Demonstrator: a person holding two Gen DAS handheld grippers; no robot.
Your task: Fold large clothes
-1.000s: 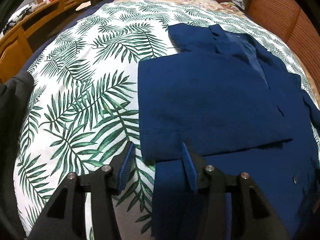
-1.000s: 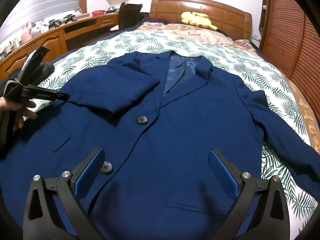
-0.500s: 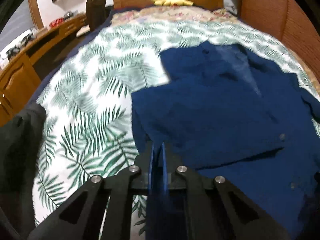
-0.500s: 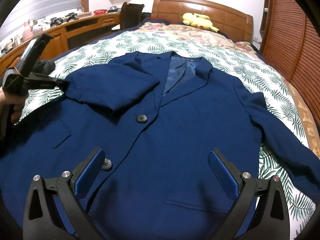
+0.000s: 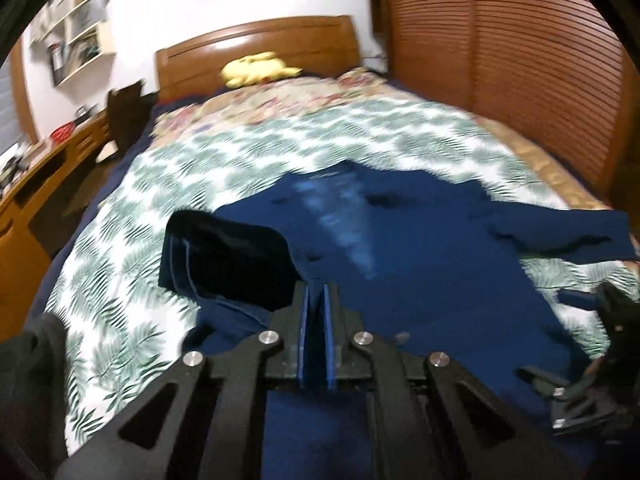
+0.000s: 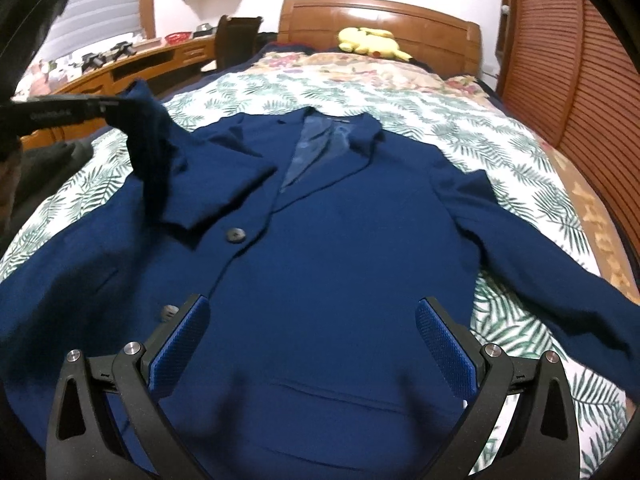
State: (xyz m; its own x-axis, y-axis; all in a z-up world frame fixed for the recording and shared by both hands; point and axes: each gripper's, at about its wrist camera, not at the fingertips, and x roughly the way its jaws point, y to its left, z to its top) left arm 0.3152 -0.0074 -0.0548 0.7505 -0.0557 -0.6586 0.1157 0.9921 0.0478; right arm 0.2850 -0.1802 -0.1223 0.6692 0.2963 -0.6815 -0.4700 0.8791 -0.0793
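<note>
A navy blue blazer point(image 6: 340, 248) lies face up on the leaf-print bedspread point(image 6: 400, 108); it also shows in the left wrist view point(image 5: 420, 248). My left gripper point(image 5: 316, 300) is shut on the blazer's left sleeve point(image 6: 160, 140) and holds it lifted above the bed; the dark sleeve end point(image 5: 228, 256) hangs just beyond the fingers. My right gripper point(image 6: 312, 344) is open and empty, hovering over the blazer's lower front. The right sleeve point(image 6: 540, 256) lies spread out to the right.
A wooden headboard point(image 6: 384, 20) with a yellow plush toy point(image 6: 372, 42) is at the far end. A wooden desk point(image 6: 132, 64) and dark chair point(image 6: 236, 36) stand left of the bed. A slatted wooden wardrobe point(image 6: 580, 60) is on the right. Dark clothing point(image 5: 28, 380) lies at the bed's left edge.
My left gripper closed on the left sleeve and lifted it up off the bed, swinging toward the blazer's middle. My right gripper stayed open over the lower front.
</note>
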